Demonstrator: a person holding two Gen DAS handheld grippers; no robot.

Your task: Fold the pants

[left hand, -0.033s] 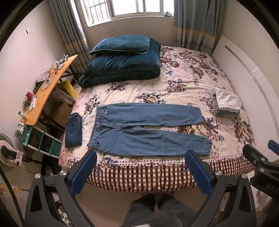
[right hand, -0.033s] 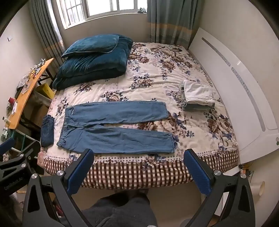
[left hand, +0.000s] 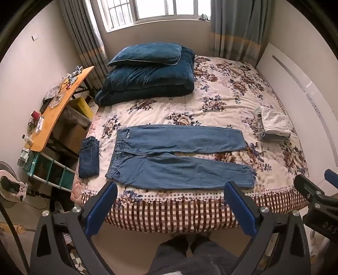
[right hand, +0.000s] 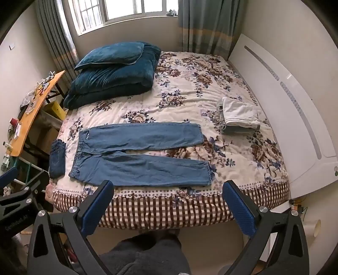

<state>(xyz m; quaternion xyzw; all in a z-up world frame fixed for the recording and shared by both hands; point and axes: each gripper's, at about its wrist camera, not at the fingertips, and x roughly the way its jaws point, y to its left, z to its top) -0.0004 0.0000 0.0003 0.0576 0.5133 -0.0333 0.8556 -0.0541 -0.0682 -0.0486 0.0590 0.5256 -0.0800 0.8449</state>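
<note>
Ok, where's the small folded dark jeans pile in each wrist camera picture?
Left wrist: the folded dark jeans lie left of centre, at the bed's left edge beside the spread pants' waistband.
Right wrist: folded dark jeans sit far left, same bed edge.
Shared landmark: the blue pillow on the folded quilt.

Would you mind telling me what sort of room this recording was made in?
Most likely a home bedroom: a large bed with a floral cover fills it, a pillow sits on a folded quilt near the curtained window, and blue jeans lie spread flat on the cover.
</note>
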